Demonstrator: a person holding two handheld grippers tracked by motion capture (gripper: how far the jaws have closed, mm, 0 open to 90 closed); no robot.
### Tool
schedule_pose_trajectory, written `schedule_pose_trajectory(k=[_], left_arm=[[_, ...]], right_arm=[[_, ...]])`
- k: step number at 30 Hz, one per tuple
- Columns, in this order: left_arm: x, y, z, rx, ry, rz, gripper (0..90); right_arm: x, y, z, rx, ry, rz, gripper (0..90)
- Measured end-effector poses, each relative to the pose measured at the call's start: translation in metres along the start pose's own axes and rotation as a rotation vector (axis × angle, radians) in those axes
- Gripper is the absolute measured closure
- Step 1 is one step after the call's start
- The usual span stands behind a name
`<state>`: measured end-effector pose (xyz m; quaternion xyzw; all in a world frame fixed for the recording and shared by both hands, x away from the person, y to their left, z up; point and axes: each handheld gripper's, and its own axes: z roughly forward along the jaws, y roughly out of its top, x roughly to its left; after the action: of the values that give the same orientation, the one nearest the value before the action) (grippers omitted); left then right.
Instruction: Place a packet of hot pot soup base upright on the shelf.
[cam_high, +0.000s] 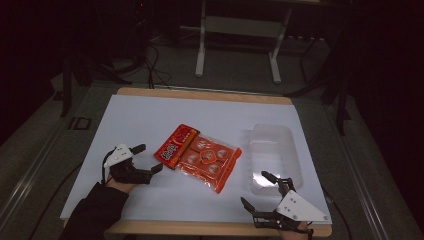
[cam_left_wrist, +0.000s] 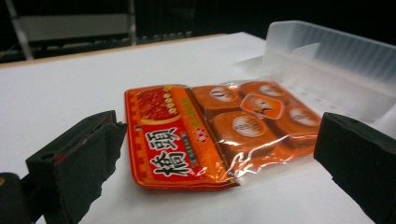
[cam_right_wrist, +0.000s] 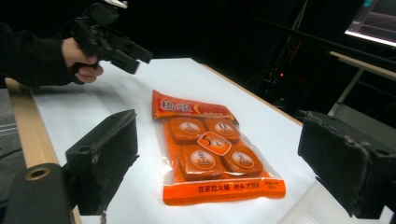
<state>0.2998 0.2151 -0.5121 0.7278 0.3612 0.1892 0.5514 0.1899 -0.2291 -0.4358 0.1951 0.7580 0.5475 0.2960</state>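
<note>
Approach step: 2 grippers flank snack packet, nothing held.
Left gripper (cam_high: 148, 159) jaws wide, just beside the orange packet (cam_high: 200, 156) lying flat mid-table; clear tray (cam_high: 272, 155) to its right; right gripper (cam_high: 257, 189) jaws wide, near the tray's front. Next, likely: close in, pinch a packet edge.

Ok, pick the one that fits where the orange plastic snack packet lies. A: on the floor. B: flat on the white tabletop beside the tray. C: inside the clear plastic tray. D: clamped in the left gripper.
B: the orange plastic snack packet lies flat on the white tabletop, left of the clear plastic tray, with both open grippers apart from it.
</note>
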Motion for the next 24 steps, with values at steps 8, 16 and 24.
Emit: schedule_pose_trajectory(k=[8,16,24], left_arm=[[0.001,-0.003,0.024,0.165,0.029,0.003,4.4],[0.009,-0.005,0.037,0.257,0.056,-0.082,12.6],[0.014,-0.01,0.047,0.318,0.086,-0.125,15.3]], right_arm=[[0.0,0.0,0.0,0.013,0.016,0.011,12.0],[0.001,0.0,0.001,0.022,0.023,0.005,12.0],[0.001,0.0,0.002,0.025,0.021,-0.008,12.0]])
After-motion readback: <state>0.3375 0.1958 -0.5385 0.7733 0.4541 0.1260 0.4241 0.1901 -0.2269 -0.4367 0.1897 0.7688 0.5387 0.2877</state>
